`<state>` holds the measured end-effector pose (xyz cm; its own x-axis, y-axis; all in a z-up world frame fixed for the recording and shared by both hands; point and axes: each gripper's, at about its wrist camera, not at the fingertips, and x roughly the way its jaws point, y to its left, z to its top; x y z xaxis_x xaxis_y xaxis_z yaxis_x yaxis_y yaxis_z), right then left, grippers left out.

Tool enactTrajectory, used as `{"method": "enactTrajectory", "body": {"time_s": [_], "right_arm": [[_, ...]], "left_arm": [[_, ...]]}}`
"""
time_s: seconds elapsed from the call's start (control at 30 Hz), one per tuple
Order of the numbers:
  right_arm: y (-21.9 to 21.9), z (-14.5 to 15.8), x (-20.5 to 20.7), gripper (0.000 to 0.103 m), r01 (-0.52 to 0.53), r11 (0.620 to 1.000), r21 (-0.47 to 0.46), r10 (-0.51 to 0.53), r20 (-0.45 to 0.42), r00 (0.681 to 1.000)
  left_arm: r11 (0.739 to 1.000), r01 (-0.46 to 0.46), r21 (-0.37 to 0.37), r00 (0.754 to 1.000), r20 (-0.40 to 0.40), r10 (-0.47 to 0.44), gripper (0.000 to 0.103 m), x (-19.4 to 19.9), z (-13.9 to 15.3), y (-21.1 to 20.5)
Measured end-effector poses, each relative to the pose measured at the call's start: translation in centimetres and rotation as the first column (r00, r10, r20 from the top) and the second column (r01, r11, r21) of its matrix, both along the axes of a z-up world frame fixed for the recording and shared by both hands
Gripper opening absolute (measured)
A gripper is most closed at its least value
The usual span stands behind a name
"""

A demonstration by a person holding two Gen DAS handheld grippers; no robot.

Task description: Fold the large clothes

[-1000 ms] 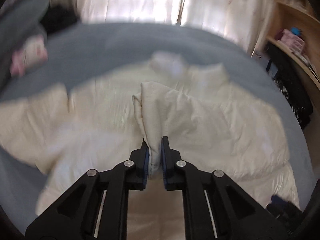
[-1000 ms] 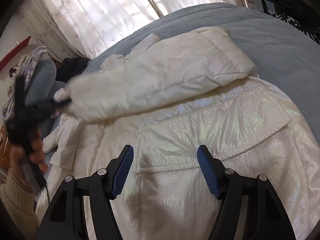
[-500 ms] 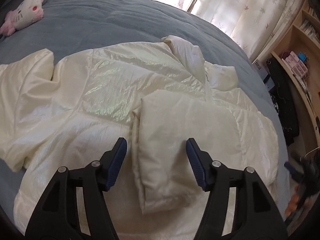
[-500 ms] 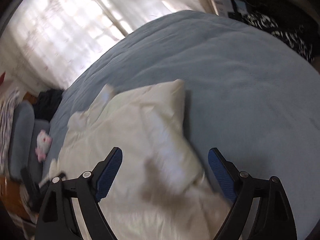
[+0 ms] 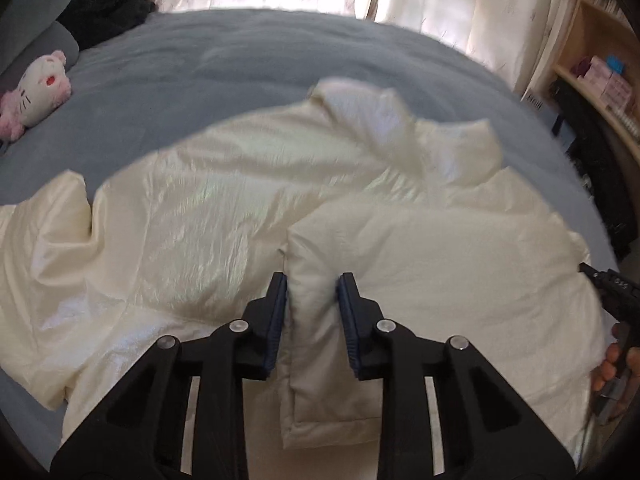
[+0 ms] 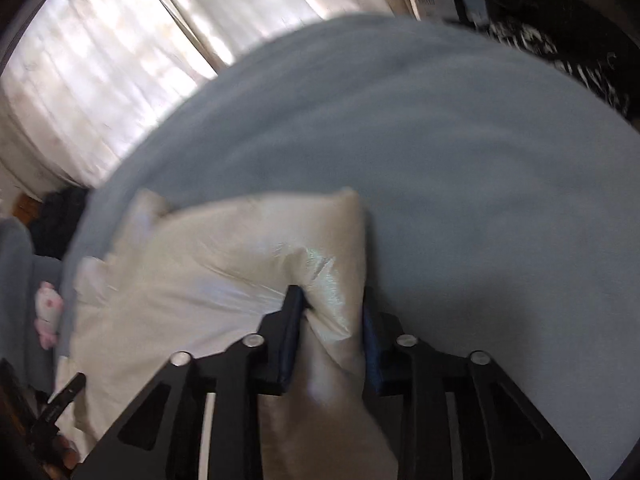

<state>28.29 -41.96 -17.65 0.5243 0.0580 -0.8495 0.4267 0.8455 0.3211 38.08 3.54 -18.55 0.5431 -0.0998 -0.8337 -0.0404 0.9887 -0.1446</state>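
Both black grippers have just been closing: left gripper pinches the folded sleeve of the shiny cream puffer jacket at frame centre on the grey-blue bedspread; right gripper pinches its puffy edge

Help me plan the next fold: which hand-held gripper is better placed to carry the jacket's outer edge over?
Right. The right hand-held gripper, jaws just closing, pinches the jacket at its outer edge beside bare bedspread; the left hand-held gripper straddles the folded sleeve mid-garment.
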Motion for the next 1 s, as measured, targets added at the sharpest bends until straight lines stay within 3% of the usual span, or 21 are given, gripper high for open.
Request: {"method": "enactTrajectory", "body": {"time_s": [0.03,0.17,0.33,0.5,0.6,0.77,0.9,1.0], "right_arm": [[-0.3,0.3,-0.3,0.055,0.025,1.0,0.009,-0.025,0.0,1.0],[0.1,4.4,-2.3,0.058,0.05,0.997,-0.06,-0.044,0.104,0.994],[4.3,8.4,-4.2,0.058,-0.068,0.99,-0.125,0.095,0.224,0.97],[11.1,8.8,-1.7,0.058,-0.229,0.966,-0.122,0.252,0.225,0.941],[15.4,8.0,0.4,0.058,-0.304,0.947,-0.101,0.319,0.21,0.924],[19.0,5.4,2.5,0.058,-0.358,0.929,-0.098,0.369,0.149,0.917],[16.4,3.9,0.5,0.054,-0.341,0.925,-0.168,0.363,0.124,0.923],[13.6,3.1,0.7,0.053,-0.268,0.913,-0.307,0.31,0.096,0.946]], "left_arm": [[1.0,-0.013,-0.005,1.0,-0.007,0.013,0.031,0.0,-0.4,0.2],[0.999,-0.031,-0.04,0.998,0.057,0.033,0.031,-1.6,1.3,1.3],[0.994,-0.019,-0.105,0.981,0.189,0.039,0.031,-5.0,5.2,3.5],[0.974,-0.024,-0.224,0.969,0.235,0.078,0.031,-5.7,7.6,3.1],[0.979,-0.014,-0.206,0.974,0.219,0.06,0.031,-4.3,7.5,0.2],[0.984,-0.045,-0.174,0.991,0.117,0.066,0.031,-0.7,4.0,-4.4],[0.998,-0.053,-0.043,0.998,0.026,0.054,0.031,1.2,-0.2,-6.0],[0.999,0.0,0.034,0.999,0.045,-0.001,0.031,0.5,-1.1,-6.2]]}}
